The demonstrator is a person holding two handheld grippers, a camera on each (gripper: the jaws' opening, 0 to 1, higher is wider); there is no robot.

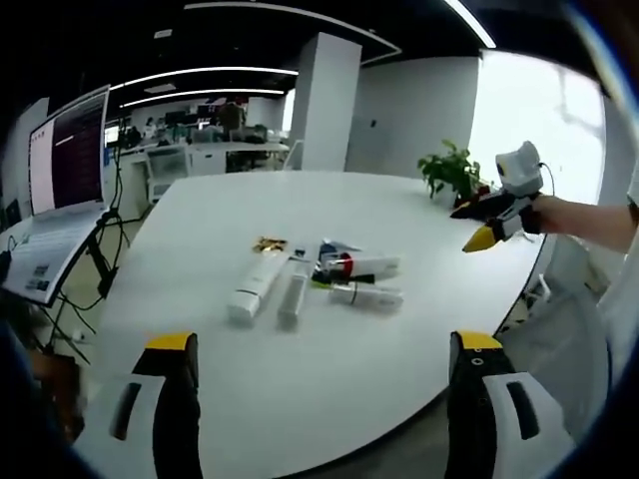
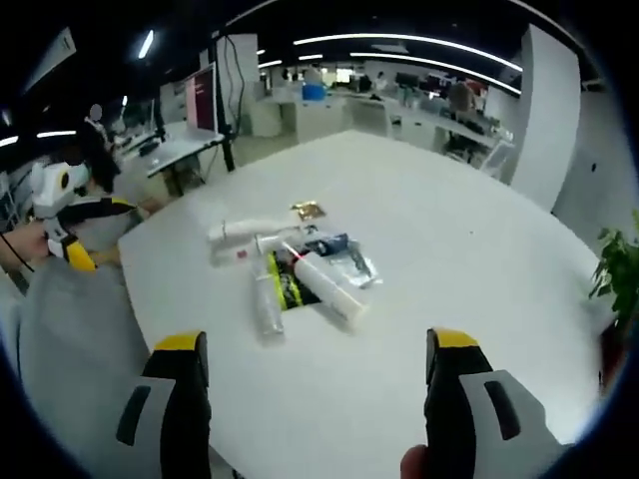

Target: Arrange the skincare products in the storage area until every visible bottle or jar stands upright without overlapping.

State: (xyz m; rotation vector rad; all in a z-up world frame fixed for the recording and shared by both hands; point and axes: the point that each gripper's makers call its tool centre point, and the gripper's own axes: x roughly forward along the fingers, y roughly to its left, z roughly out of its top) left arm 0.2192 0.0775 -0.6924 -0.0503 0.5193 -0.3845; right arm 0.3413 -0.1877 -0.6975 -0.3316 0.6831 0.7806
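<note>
The skincare tubes (image 1: 300,279) lie flat in a jumbled heap near the middle of the white table (image 1: 399,215), several overlapping — none stands upright, so the arranging has not begun. The left gripper (image 1: 324,364) and the right gripper (image 2: 315,359) hover well apart from the heap, jaws spread, holding nothing. Next move, likely: reach in and grasp an outer tube — perhaps the large white tube (image 1: 255,286) — and stand it clear.
</note>
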